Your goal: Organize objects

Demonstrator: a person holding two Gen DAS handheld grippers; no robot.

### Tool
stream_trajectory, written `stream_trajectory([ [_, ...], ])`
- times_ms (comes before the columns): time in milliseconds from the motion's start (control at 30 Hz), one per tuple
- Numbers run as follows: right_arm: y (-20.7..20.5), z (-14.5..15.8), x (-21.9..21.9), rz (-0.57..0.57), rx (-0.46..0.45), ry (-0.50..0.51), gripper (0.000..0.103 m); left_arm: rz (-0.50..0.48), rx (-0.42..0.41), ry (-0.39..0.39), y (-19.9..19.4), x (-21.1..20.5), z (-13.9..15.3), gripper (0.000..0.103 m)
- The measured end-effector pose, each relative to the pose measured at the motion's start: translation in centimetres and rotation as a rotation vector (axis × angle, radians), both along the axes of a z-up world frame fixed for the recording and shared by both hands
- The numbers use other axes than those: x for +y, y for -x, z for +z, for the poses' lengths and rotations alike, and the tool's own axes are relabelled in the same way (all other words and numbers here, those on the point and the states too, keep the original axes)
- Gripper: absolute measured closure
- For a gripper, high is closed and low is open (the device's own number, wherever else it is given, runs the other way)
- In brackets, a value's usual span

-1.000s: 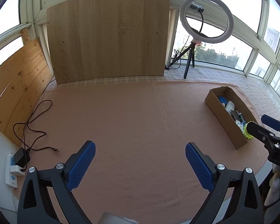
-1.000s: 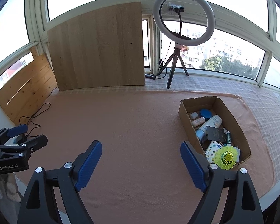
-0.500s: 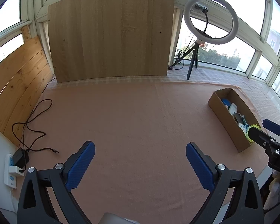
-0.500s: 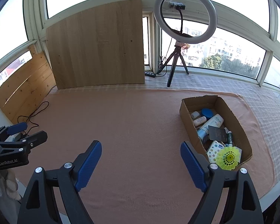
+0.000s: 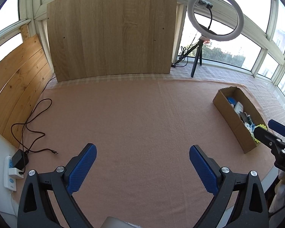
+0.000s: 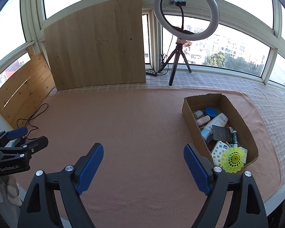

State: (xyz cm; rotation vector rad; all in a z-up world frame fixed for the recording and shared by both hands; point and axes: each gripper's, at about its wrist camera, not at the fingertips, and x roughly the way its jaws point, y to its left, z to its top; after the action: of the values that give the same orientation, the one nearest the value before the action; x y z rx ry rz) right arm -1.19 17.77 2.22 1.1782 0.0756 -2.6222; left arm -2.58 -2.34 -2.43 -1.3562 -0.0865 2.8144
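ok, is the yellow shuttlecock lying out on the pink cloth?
No, the yellow shuttlecock sits inside the cardboard box, at its near end beside the other items, not on the pink cloth.

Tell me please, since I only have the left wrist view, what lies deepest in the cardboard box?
Observer: At the far end of the cardboard box sits a blue round lid.
Operator: And the yellow thing?
Observer: It is a yellow shuttlecock at the near end.
Operator: Is the right gripper carrying anything?
Observer: No, the right gripper is open with only the pink cloth beneath.
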Motion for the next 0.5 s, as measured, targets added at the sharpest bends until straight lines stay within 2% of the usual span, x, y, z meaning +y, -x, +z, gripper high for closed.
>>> stream_trajectory([
  [500,-0.17,-0.46,-0.13,-0.003,-0.016,0.006,0.019,-0.004,0.010,0.024,-0.47,-0.10,-0.34,0.003],
])
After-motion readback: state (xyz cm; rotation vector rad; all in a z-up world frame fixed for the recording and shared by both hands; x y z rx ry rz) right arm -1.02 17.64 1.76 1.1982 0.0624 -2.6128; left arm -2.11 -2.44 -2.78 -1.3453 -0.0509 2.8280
